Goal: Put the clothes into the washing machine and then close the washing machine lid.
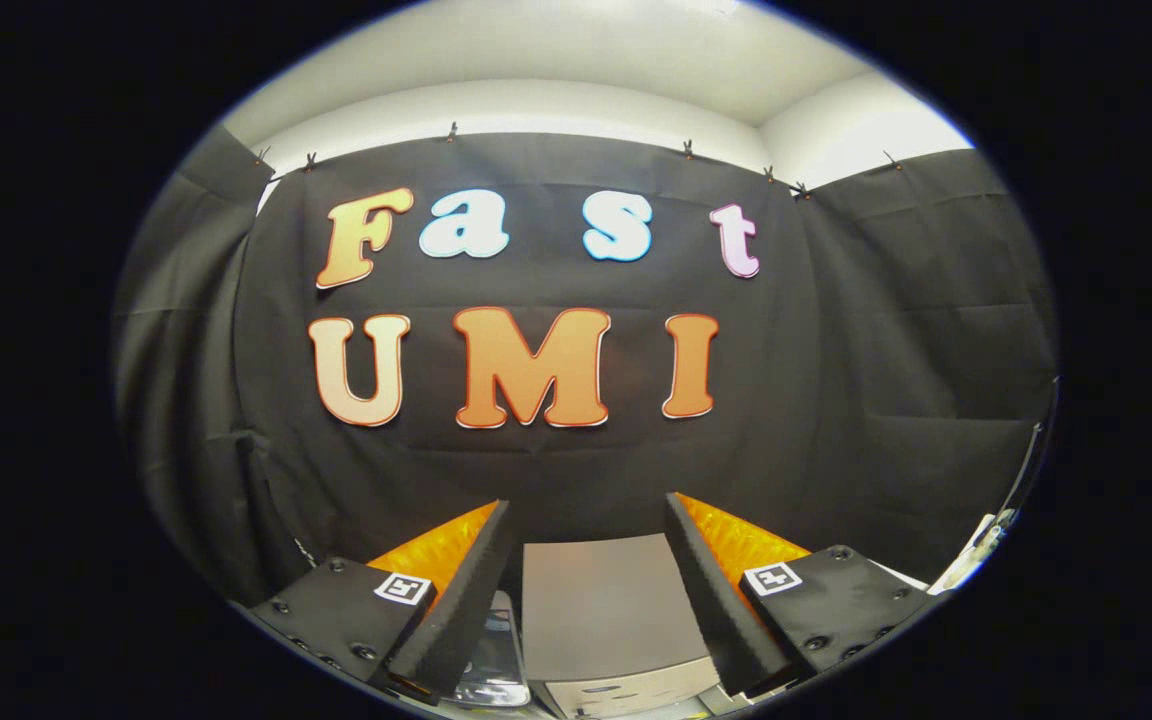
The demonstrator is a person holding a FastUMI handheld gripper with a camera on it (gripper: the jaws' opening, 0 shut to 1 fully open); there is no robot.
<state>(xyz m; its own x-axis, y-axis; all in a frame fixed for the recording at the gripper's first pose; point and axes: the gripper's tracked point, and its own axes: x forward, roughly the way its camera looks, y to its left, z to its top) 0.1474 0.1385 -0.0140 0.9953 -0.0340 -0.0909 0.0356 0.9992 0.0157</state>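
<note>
The tongs (586, 520) stand wide, the two fingers well apart and nothing held between them; each finger (456, 610) slopes inward from its mount toward its tip, and each mount carries a small square printed marker (403, 588); the tips point at the black cloth wall (556, 470) of the booth, which hangs well beyond them.

Between the fingers and below their tips lies the washing machine (601, 610), seen from above; its flat grey lid (598, 600) shows as a plain panel that spans most of the gap between the fingers; whether that lid is shut or raised cannot be told from this angle; along the near side of the grey panel runs a paler front strip (626, 688) with some faint fittings, too small to make out.

Just beside the machine, next to the left finger, is a clear rounded part (496, 655) with a glossy surface; what it is cannot be told; no clothes can be made out with any certainty.

Beyond the right finger's mount a pale object (976, 550) shows, too blurred to name; above the cloth wall the room's white wall and ceiling (576, 60) are bright.
</note>
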